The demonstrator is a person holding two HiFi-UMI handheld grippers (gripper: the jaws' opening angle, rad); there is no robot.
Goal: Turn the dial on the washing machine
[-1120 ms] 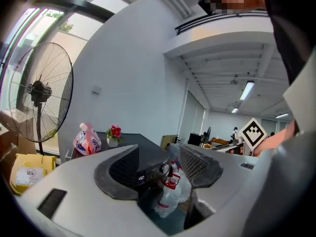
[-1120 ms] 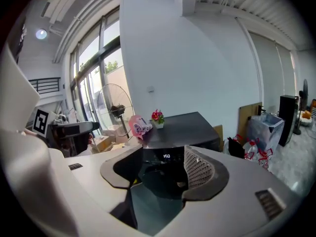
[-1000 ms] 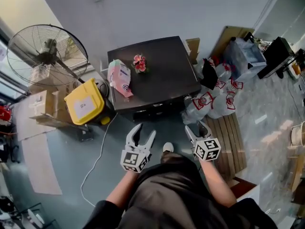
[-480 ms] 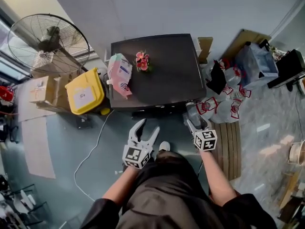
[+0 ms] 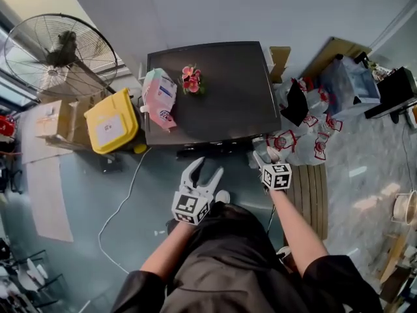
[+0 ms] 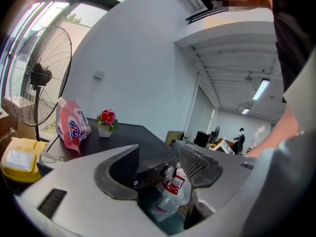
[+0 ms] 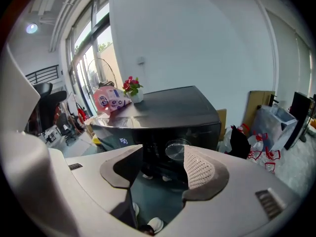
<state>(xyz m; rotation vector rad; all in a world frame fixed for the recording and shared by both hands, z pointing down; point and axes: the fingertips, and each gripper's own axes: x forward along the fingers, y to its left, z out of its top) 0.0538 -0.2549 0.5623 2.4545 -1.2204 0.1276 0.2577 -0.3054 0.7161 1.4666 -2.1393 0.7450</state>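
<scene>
The black washing machine (image 5: 215, 90) stands against the wall, seen from above in the head view. Its round silver dial (image 7: 176, 150) sits on the dark front panel, beside a small lit display (image 7: 122, 141). My right gripper (image 7: 163, 164) is open and points at the panel. The dial shows just beyond its jaws, close to the right fingertip and apart from it. In the head view the right gripper (image 5: 266, 156) hovers near the machine's front right corner. My left gripper (image 5: 206, 168) is open and empty, a little short of the front. Through its jaws the dial (image 6: 169, 171) looks small.
A pink detergent pouch (image 5: 158, 96) and a small flower pot (image 5: 191, 79) rest on the machine's top. A yellow bin (image 5: 111, 122), cardboard boxes and a standing fan (image 5: 62, 51) are to the left. White bags (image 5: 300, 142) and a wooden pallet (image 5: 314, 194) lie to the right. A white cable (image 5: 120, 207) trails over the floor.
Both grippers have moved forward toward the machine's front. The right gripper has come close to the front right corner. Both stay open.
</scene>
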